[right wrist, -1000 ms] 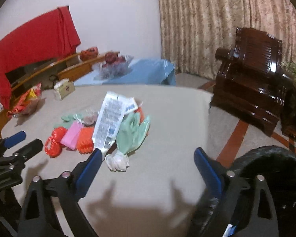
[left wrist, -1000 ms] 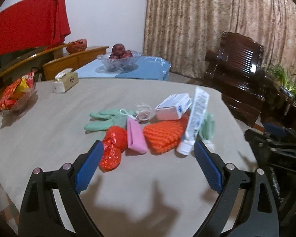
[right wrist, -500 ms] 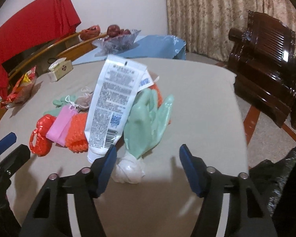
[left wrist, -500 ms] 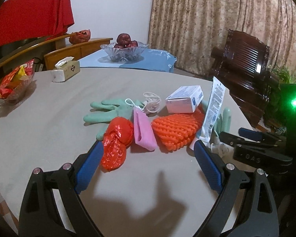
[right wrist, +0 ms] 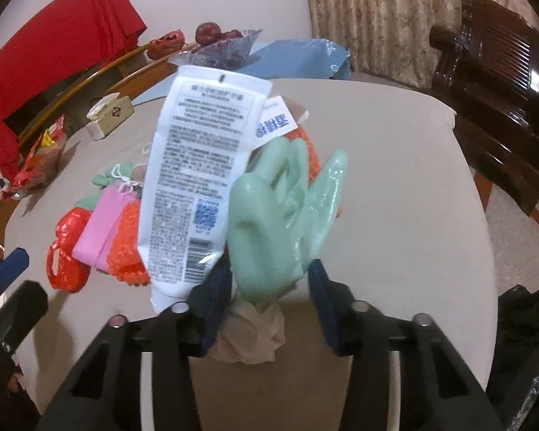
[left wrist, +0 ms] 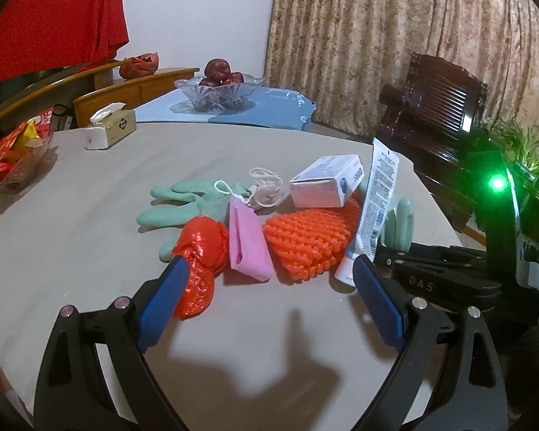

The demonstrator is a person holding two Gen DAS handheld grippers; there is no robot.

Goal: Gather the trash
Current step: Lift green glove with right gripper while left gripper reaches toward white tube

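Note:
Trash lies in a heap on the round grey table (left wrist: 72,237). It holds a red plastic bag (left wrist: 201,251), a pink pouch (left wrist: 248,244), orange foam mesh (left wrist: 305,240), a white and blue box (left wrist: 327,183), a white tube (right wrist: 197,186) and a green glove (left wrist: 176,208). My right gripper (right wrist: 266,283) is closing on the wrist of a second green glove (right wrist: 280,215). Its pads meet the glove's sides, and a crumpled tissue (right wrist: 248,337) lies just under them. My left gripper (left wrist: 269,265) stands open just short of the red bag, holding nothing.
A tissue box (left wrist: 111,129) and a snack bowl (left wrist: 14,165) sit at the table's far left. A glass fruit bowl (left wrist: 215,89) stands on a blue table behind. A dark wooden chair (left wrist: 438,107) is at the right, and a black trash bag (right wrist: 528,341) hangs beside the table edge.
My right gripper came down and in to the heap, and its jaws narrowed from wide open to around the green glove. The left gripper edged slightly nearer the red bag.

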